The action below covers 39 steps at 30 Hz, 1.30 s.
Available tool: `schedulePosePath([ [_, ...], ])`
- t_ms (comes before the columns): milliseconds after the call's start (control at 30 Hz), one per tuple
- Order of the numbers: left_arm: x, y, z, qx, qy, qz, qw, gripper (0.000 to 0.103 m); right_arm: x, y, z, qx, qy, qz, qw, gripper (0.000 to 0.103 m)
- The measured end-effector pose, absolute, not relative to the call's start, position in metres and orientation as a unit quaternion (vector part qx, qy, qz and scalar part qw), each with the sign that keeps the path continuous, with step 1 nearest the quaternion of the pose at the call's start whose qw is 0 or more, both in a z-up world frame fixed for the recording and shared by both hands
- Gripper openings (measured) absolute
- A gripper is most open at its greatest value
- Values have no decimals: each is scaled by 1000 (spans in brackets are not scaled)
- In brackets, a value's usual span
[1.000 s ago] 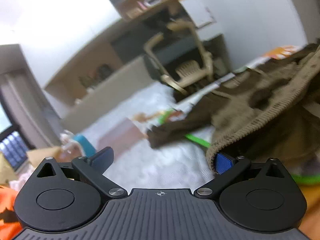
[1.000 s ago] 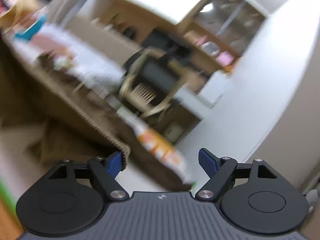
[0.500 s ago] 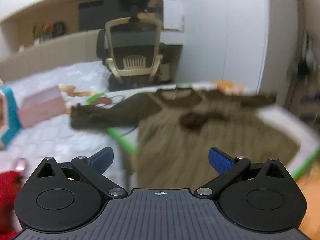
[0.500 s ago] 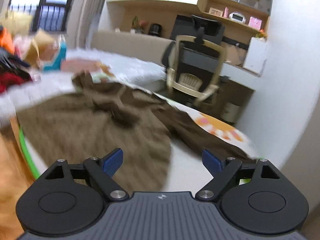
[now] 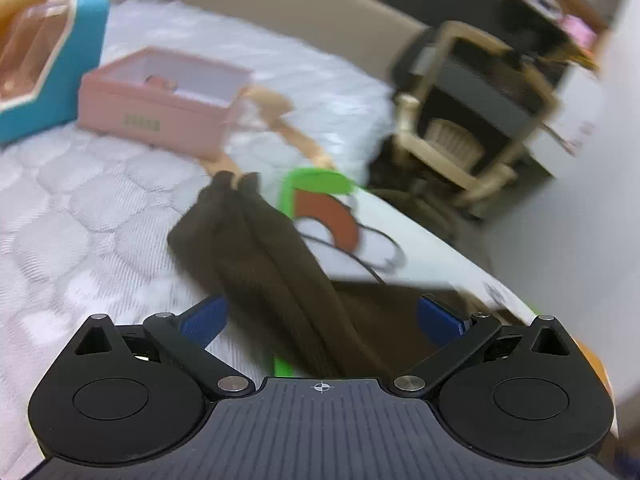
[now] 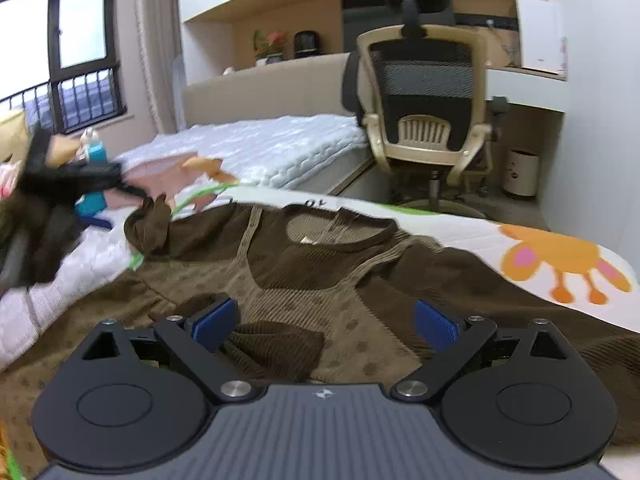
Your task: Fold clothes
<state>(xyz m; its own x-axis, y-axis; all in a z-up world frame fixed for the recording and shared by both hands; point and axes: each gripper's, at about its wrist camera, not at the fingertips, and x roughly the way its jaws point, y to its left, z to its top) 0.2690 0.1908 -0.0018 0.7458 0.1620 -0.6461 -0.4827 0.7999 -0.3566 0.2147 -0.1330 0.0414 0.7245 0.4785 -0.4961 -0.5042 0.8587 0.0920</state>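
Both grippers wide, empty: left gripper (image 5: 320,316) over dark brown knit sleeve (image 5: 260,264); right gripper (image 6: 324,320) over brown ribbed dress (image 6: 320,276).

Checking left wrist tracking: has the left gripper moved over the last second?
Yes. The left gripper has swung left and down: the office chair, central before, now sits upper right, and the brown sleeve lies between its open fingers.

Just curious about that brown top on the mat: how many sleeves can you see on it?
2. The left sleeve stretches toward the bed, its cuff bunched near the pink box. The right sleeve runs along the white mat beside the orange cartoon print.
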Motion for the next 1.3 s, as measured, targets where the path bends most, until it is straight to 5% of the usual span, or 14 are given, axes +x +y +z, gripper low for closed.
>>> schedulePosePath([
  [67, 294, 201, -13, -254, 316, 206, 891, 96, 221, -131, 32, -27, 268, 264, 926, 96],
  [100, 305, 204, -20, -242, 325, 217, 888, 75, 224, -132, 29, -21, 273, 263, 925, 96],
  [233, 310, 205, -39, -196, 333, 229, 893, 30, 224, -151, 24, 2, 276, 245, 930, 96],
  [267, 305, 203, -38, -182, 324, 223, 901, 11, 223, -158, 25, 9, 275, 236, 932, 96],
  [367, 284, 178, -3, -130, 261, 176, 940, 9, 221, -174, 24, 25, 277, 221, 935, 96],
  [567, 263, 89, 82, -114, 160, -89, 976, 13, 227, -178, 24, 36, 275, 214, 937, 96],
  [633, 264, 57, 85, -106, 180, -183, 961, 47, 225, -175, 29, 33, 268, 221, 937, 96],
  [700, 261, 33, 78, -82, 198, -224, 951, 93, 223, -174, 36, 23, 262, 226, 938, 96],
  [867, 250, 11, 41, 0, 251, -242, 937, 94, 230, -170, 54, 5, 250, 231, 940, 89],
  [933, 251, 22, 32, -13, 266, -233, 935, 94, 245, -160, 56, 8, 259, 243, 935, 70],
  [1167, 260, 71, 15, -81, 293, -195, 933, 95, 322, -104, 30, 16, 310, 254, 916, 63],
  [1200, 262, 78, 13, -91, 296, -189, 932, 95, 327, -99, 26, 13, 314, 256, 914, 34],
  [1233, 263, 85, 10, -101, 300, -183, 931, 95, 332, -93, 23, 9, 318, 257, 913, 17],
  [1300, 266, 97, 9, -117, 300, -177, 930, 96, 340, -83, 17, 3, 322, 260, 910, 14],
])
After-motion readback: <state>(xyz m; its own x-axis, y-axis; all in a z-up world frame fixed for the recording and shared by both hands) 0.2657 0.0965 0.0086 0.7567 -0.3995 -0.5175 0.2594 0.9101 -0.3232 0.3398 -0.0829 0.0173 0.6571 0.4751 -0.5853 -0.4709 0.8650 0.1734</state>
